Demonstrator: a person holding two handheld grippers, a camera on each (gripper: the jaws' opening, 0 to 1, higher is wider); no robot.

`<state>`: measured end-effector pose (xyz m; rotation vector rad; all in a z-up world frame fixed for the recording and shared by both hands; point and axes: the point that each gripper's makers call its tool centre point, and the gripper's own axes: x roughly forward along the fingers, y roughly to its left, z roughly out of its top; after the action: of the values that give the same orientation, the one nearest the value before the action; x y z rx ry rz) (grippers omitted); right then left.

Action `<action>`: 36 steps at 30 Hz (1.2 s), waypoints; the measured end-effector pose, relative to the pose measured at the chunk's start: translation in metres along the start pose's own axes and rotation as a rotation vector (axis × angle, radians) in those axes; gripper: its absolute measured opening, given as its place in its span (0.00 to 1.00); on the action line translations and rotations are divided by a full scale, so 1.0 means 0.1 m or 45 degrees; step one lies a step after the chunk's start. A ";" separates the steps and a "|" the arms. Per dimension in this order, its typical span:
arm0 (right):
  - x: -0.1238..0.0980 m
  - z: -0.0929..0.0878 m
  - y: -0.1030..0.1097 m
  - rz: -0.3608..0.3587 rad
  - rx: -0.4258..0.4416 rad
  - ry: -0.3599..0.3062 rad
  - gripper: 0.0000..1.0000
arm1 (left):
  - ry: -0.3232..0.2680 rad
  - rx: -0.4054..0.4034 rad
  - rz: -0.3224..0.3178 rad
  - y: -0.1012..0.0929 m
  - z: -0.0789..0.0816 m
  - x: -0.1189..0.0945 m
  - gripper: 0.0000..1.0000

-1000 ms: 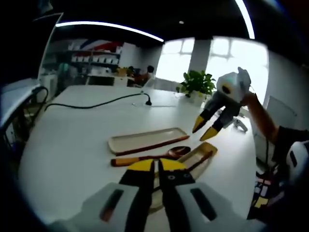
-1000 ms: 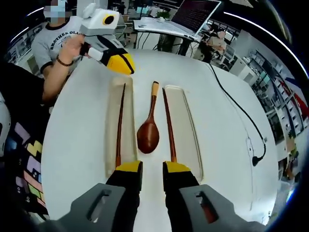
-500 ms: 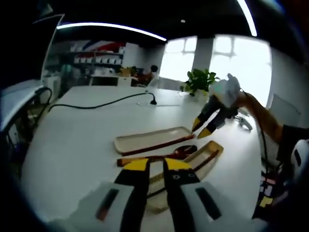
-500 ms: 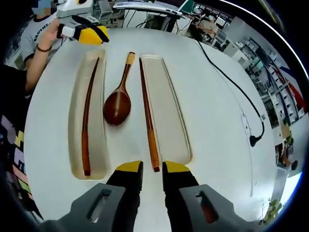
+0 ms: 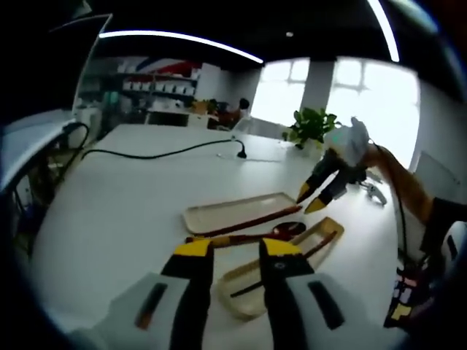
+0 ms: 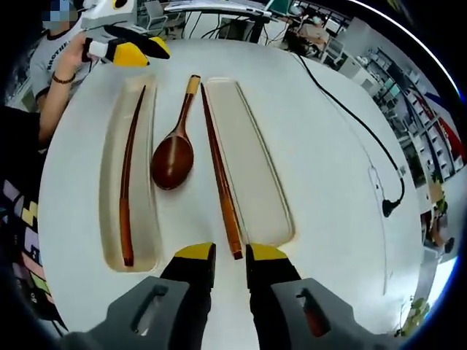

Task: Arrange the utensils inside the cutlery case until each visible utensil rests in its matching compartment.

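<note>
The worktop (image 6: 321,146) is big, white and round-edged. Since the picture before, the right gripper view has slid a little, so the trays sit a bit nearer the middle; the things on the worktop lie just as they did. In the left gripper view the jaws now stand wider apart than before.

Two long pale trays lie side by side. The left tray (image 6: 109,182) holds one chopstick (image 6: 126,182) along its length. The right tray (image 6: 252,168) has the other chopstick (image 6: 219,182) lying along its left edge; I cannot tell if it is inside or on the rim. The spoon (image 6: 174,149) lies on the bare worktop between the trays, bowl toward the right gripper.

The right gripper (image 6: 222,255) is a little open and holds nothing; its yellow tips are near the end of that chopstick. The left gripper (image 5: 237,248) is also open and holds nothing, close above the near tray.

A black cable (image 6: 350,124) runs across the worktop. The left gripper view shows a green plant (image 5: 310,125) by bright windows. The right gripper view shows a person's shirt (image 6: 55,55) with letters too blurry to read.
</note>
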<state>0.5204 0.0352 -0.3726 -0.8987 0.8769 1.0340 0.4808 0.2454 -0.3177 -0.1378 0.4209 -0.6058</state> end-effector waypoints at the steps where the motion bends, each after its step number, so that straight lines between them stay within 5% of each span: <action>1: 0.00 0.00 0.00 0.001 0.001 0.001 0.16 | -0.001 -0.001 -0.002 0.00 0.00 0.00 0.26; 11: 0.02 0.05 -0.01 0.031 -0.027 0.005 0.17 | 0.009 -0.021 0.036 0.09 -0.02 0.01 0.30; 14: 0.03 0.02 0.11 0.117 -0.079 0.055 0.16 | 0.007 -0.020 0.039 0.09 -0.02 0.00 0.30; 26: 0.04 0.01 0.18 0.199 -0.078 0.040 0.05 | 0.012 -0.024 0.034 0.09 -0.03 0.00 0.30; 36: -0.05 -0.23 0.19 0.219 -0.051 0.055 0.05 | -0.009 -0.057 0.070 0.17 -0.02 -0.02 0.35</action>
<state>0.4975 0.0170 -0.3799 -0.8932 0.9858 1.1871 0.4873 0.2609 -0.3228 -0.1705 0.4305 -0.5420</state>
